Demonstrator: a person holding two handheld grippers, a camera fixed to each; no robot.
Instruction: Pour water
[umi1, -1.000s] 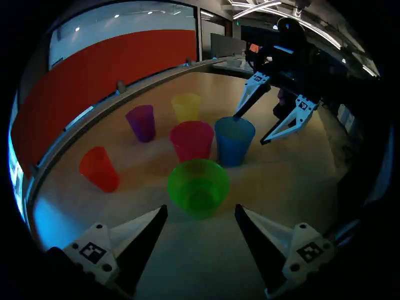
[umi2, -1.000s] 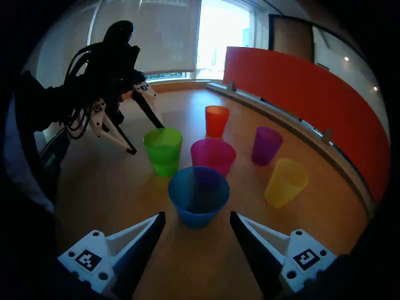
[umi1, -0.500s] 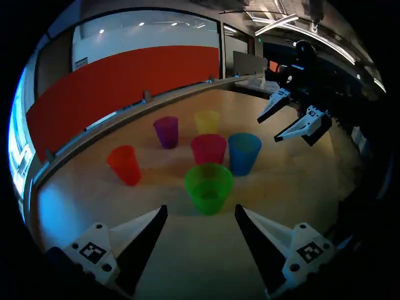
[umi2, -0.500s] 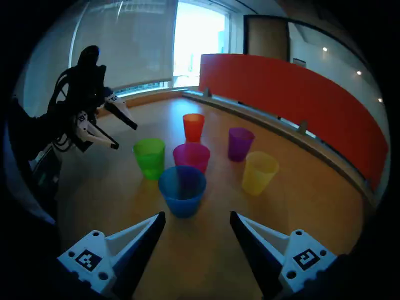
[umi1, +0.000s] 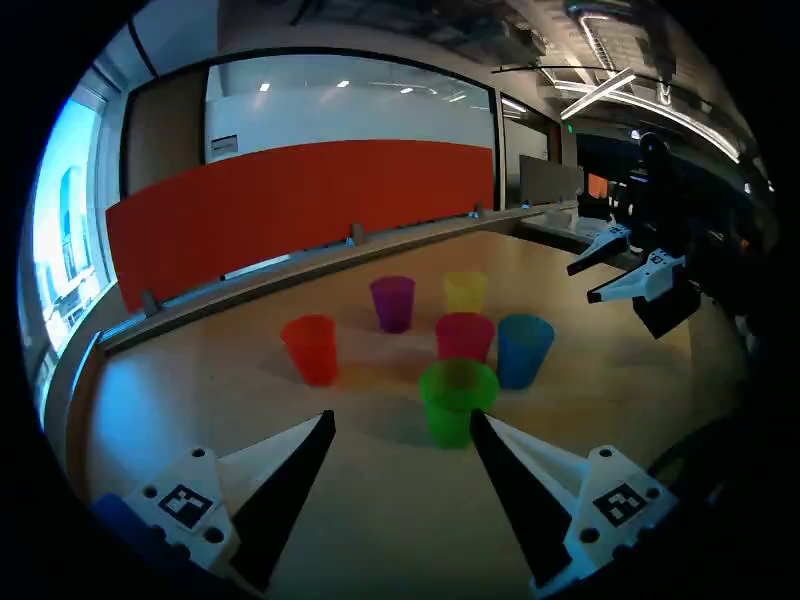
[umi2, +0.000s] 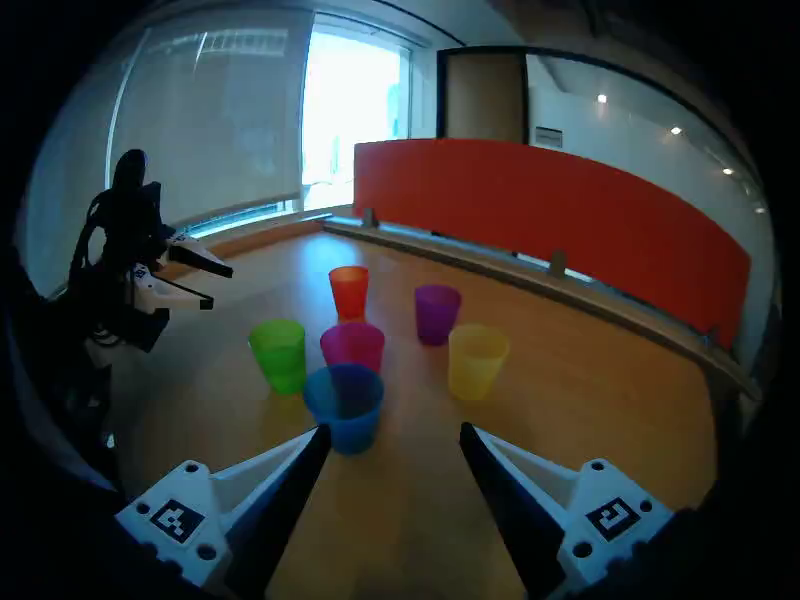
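Green cup (umi1: 457, 400) beyond left tongs (umi1: 400, 417)

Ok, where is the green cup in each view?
Left gripper view: the green cup sits low, just right of centre, and is the nearest of the cups.
Right gripper view: it is left of centre, the leftmost cup of the group.
Shared landmark: the pink cup, right behind the green one in the left gripper view, stands just to its right in the right gripper view.
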